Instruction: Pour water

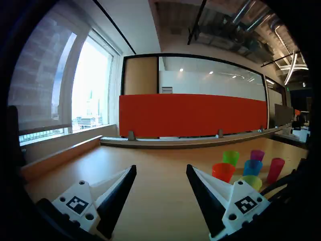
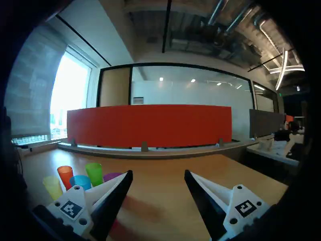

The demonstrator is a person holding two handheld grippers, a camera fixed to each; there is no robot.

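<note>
A cluster of coloured plastic cups stands on the wooden table. In the left gripper view they sit to the right: an orange cup (image 1: 223, 172), a green cup (image 1: 230, 157), a blue cup (image 1: 252, 167), a purple cup (image 1: 257, 155), a pink cup (image 1: 275, 170) and a yellow-green cup (image 1: 252, 182) just behind the right finger. My left gripper (image 1: 160, 172) is open over bare table, left of the cups. In the right gripper view the cups lie at the left: orange (image 2: 65, 176), green (image 2: 94, 173), blue (image 2: 80, 182), yellow (image 2: 52, 186), purple (image 2: 112, 176). My right gripper (image 2: 157, 177) is open with nothing between its fingers.
A red divider panel (image 1: 192, 115) runs along the table's far edge. A window (image 1: 90, 92) and a low ledge (image 1: 60, 156) line the left side. Another desk with items (image 2: 277, 146) stands beyond the table's right edge.
</note>
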